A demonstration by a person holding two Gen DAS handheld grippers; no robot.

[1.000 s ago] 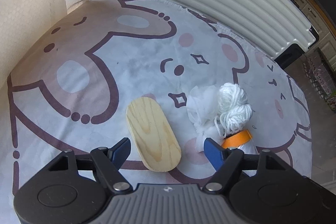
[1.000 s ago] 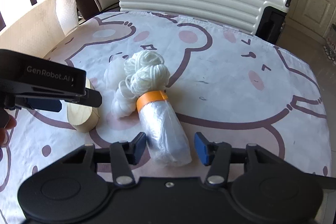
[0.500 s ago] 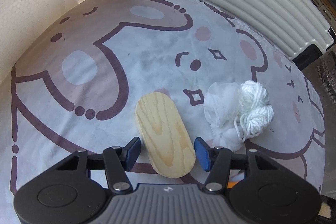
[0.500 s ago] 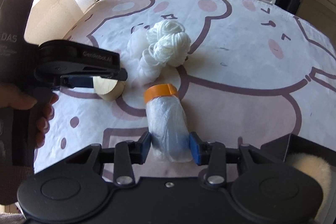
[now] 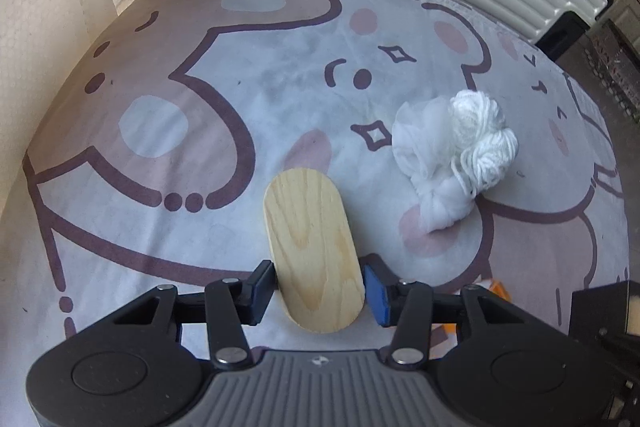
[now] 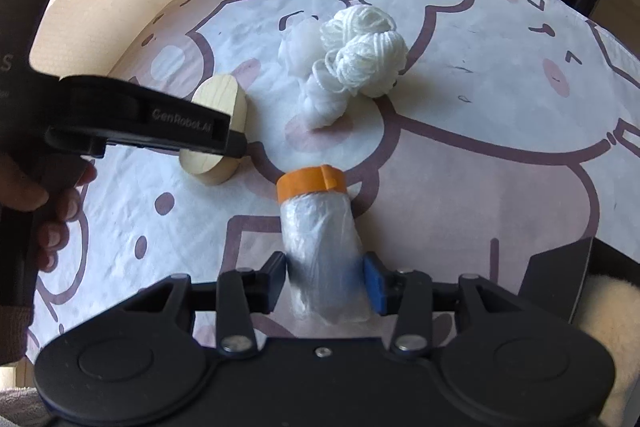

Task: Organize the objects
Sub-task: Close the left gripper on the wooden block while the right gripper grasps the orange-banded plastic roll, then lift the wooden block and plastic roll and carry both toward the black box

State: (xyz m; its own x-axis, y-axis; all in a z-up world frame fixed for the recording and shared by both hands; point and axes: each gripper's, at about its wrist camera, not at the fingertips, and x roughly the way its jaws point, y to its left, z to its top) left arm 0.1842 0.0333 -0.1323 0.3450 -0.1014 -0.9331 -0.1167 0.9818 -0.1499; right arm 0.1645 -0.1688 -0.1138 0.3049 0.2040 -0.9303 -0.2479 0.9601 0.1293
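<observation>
Objects lie unsorted on the bear-print tablecloth [image 5: 240,39]: white yarn bundle [image 5: 460,151] far right, untouched. Left gripper [image 5: 320,287] is closing around the oval wooden block [image 5: 312,251]; right gripper [image 6: 326,287], easing open, brackets the orange-banded plastic roll [image 6: 320,239].

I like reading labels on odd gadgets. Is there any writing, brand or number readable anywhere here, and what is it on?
"GenRobot.AI": white print on the side of the black left claw, seen from the right wrist.
A lone "S" and fainter letters below it on the black handle at the picture's left edge: cut off, unreadable.
Wooden block, yarn, wrapped roll: no writing.
</observation>
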